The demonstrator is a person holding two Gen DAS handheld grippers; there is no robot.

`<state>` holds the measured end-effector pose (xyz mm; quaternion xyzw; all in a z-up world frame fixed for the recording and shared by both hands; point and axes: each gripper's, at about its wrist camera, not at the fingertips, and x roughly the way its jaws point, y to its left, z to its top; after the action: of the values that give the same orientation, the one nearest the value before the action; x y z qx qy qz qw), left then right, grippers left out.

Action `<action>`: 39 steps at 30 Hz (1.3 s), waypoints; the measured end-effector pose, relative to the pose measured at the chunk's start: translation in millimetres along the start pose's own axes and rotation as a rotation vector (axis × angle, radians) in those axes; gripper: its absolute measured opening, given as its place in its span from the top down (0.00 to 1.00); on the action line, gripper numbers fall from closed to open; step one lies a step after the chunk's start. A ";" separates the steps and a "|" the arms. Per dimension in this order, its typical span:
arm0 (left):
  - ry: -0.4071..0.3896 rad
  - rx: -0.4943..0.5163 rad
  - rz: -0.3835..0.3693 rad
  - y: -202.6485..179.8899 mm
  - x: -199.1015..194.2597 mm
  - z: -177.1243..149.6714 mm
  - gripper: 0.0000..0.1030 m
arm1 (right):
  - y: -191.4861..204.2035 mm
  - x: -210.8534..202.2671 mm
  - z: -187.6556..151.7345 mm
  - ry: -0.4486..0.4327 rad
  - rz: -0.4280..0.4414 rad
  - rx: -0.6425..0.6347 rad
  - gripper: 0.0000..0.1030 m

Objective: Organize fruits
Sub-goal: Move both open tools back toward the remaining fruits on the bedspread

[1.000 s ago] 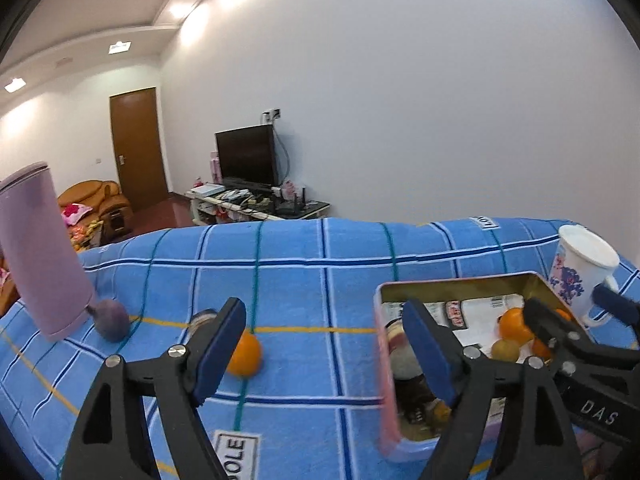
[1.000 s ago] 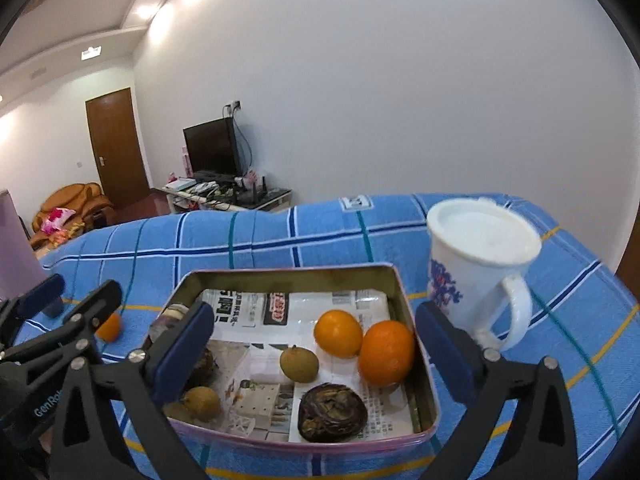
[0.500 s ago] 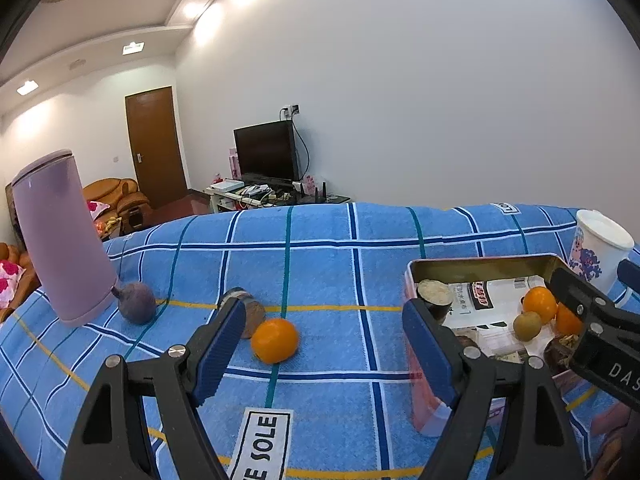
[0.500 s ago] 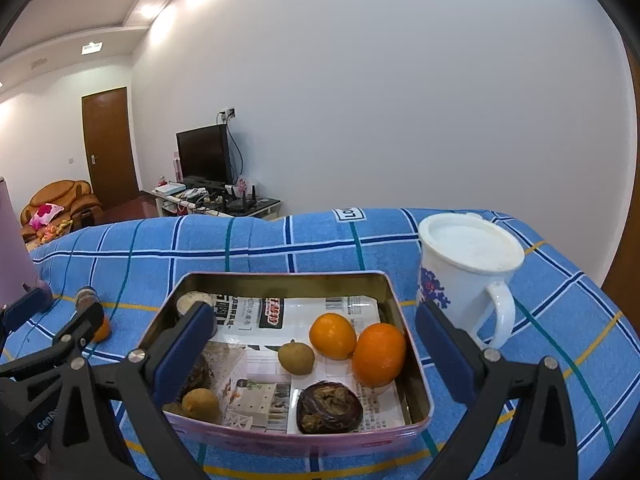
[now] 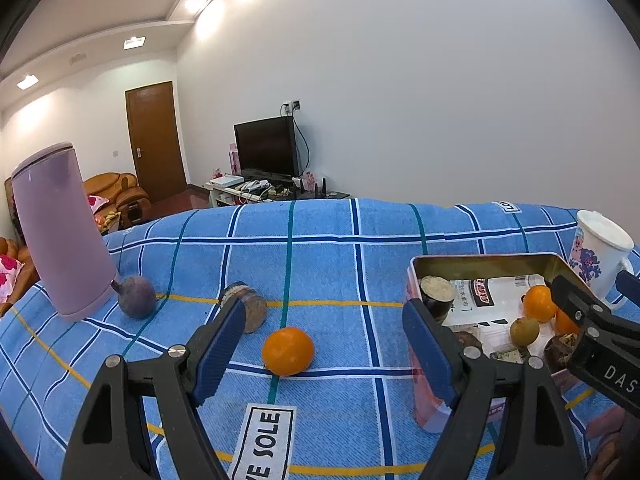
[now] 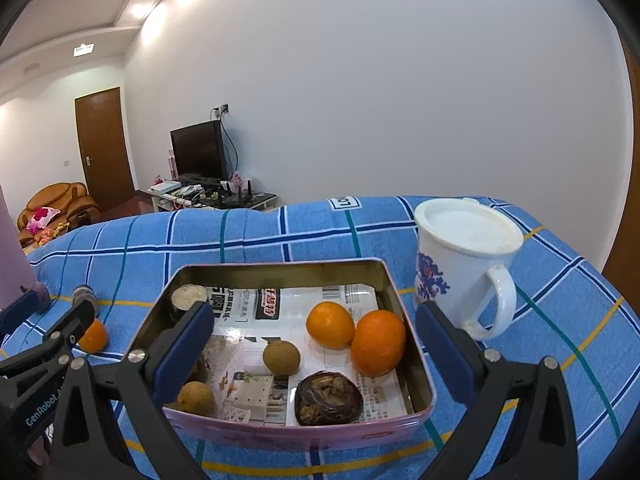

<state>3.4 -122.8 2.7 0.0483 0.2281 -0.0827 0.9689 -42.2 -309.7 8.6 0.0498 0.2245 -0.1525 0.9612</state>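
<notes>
Looking along my left gripper [image 5: 322, 338], I see its jaws spread wide and empty, with the loose orange [image 5: 288, 351] lying on the blue checked cloth [image 5: 320, 240] between and just beyond the pads. It is round, so I can name no long axis or heading. Behind it a brown cylinder [image 5: 248, 307] lies on its side, cut end facing me. My right gripper [image 6: 314, 354] also stands apart, holding nothing, over the tin [image 6: 280, 270], whose long side runs across my view with two oranges [image 6: 354, 334] touching inside.
</notes>
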 end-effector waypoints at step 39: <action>0.093 0.067 0.030 88.9 11.7 -13.1 0.21 | 45.6 -26.7 -7.2 -0.114 -0.044 -0.025 0.00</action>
<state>24.3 -35.5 -9.3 0.0877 0.2692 -0.0732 0.9563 -53.6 -258.1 15.3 0.0239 0.1723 -0.1732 0.9694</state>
